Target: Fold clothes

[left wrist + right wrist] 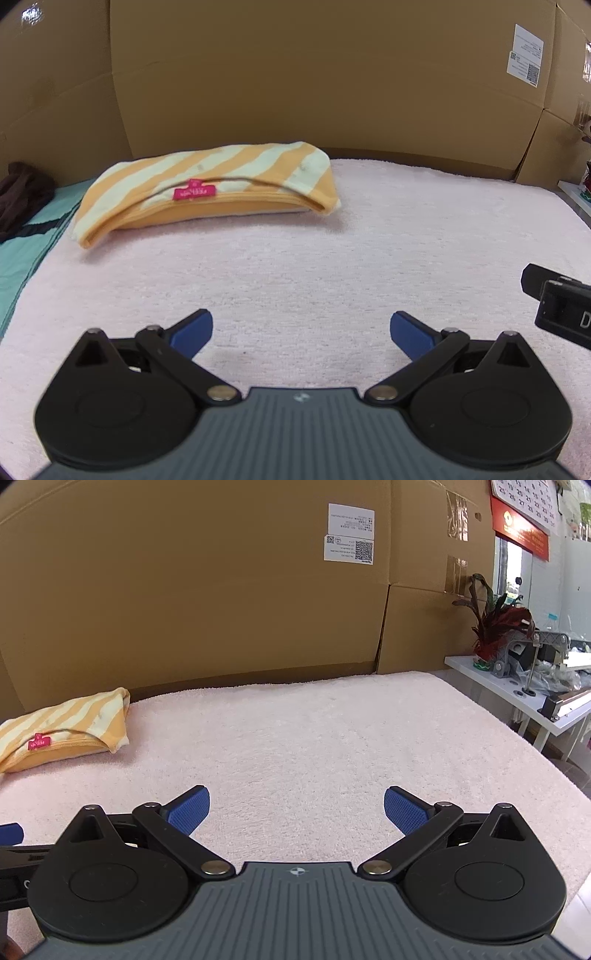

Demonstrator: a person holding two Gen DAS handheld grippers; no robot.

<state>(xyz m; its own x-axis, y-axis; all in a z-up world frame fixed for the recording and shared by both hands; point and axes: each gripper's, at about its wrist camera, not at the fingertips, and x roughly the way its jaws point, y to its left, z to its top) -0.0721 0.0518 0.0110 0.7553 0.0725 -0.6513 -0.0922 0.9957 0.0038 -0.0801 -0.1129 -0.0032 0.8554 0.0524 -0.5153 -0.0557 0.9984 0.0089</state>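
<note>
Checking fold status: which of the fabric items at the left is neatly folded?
The orange-and-cream striped garment with the pink tag, on the pink towel; the dark brown cloth lies bunched.

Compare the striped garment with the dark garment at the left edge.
The striped garment is orange and pale, neatly folded, lying on the pink towel. The dark garment is brown, bunched up, and sits off the towel on a teal cloth. Neither gripper touches either one.

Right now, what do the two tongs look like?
The left tongs and right tongs match: blue textured pads on black linkage arms with silver pivot pins, round black housings, and a ribbed grey body bearing a small crosshair mark.
</note>
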